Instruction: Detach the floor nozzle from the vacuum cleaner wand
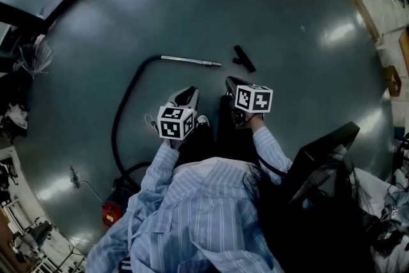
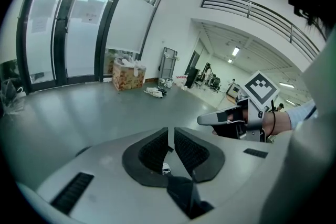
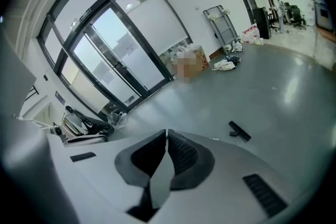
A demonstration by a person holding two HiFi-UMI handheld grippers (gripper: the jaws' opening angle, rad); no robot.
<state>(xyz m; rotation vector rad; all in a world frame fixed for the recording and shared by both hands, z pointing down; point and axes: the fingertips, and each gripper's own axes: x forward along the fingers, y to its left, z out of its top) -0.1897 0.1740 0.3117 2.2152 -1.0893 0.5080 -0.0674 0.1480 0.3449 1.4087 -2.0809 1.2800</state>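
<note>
Both arms are bent and drawn in close to the body, in pale blue striped sleeves of loose cloth. The two grippers are held side by side above the floor, both angled forward and down. The left gripper is on the head view's left with its black-and-white marker cube nearest the wrist; its smooth grey shell narrows to two dark, finely ribbed pads that are all but closed, with only a thin slit between them and nothing in it. The right gripper is just beside it, with its jaws pressed together and empty.

The floor nozzle lies ahead of the grippers on the glossy grey-green floor; it is a short black bar with a stubby neck, apart from the wand and touched by neither gripper. The wand is a slim, shiny metal tube lying flat with its open end towards the nozzle; from its other end a black hose curves back in a long arc towards a red vacuum body near the person's left side.
</note>
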